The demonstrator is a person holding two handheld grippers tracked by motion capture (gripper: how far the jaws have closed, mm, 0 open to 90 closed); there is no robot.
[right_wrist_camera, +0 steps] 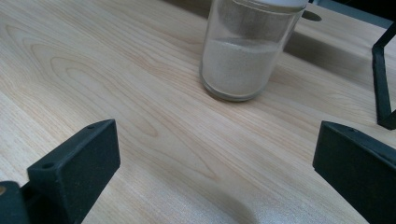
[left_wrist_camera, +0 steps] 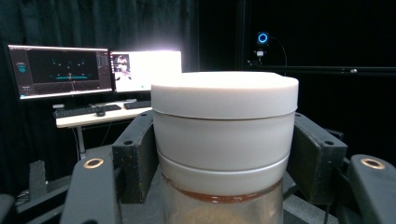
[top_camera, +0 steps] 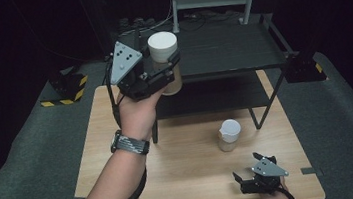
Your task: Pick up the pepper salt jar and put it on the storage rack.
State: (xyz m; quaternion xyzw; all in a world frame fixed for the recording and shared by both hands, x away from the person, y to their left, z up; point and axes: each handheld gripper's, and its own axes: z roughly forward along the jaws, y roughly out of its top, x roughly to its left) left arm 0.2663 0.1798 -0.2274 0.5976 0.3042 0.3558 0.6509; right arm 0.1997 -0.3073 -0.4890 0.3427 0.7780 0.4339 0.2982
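Jar with white lid (top_camera: 163, 55), up in the air at 11 o'clock, above the desk (top_camera: 120, 151), clenched in the left tool (top_camera: 161, 71) by its sides. Second jar (top_camera: 229, 134) standing on the desk by the black shelf (top_camera: 229, 48). Right tool (top_camera: 246, 168) at 5 o'clock, jaws wide apart, holding nothing.

In the left gripper view the jar (left_wrist_camera: 224, 140) runs off the bottom edge, its base cut away, and its wide body hides the inner faces of the left tool (left_wrist_camera: 224, 158) that clamps it. Over in the right gripper view, the second jar (right_wrist_camera: 247, 51) loses its lid to the top edge, and the black shelf leg (right_wrist_camera: 382, 74) at far right is clipped by the frame. In the high view, lower right, the person's right hand (top_camera: 271, 198) sits mostly under the right tool (top_camera: 253, 169) and off the bottom edge.
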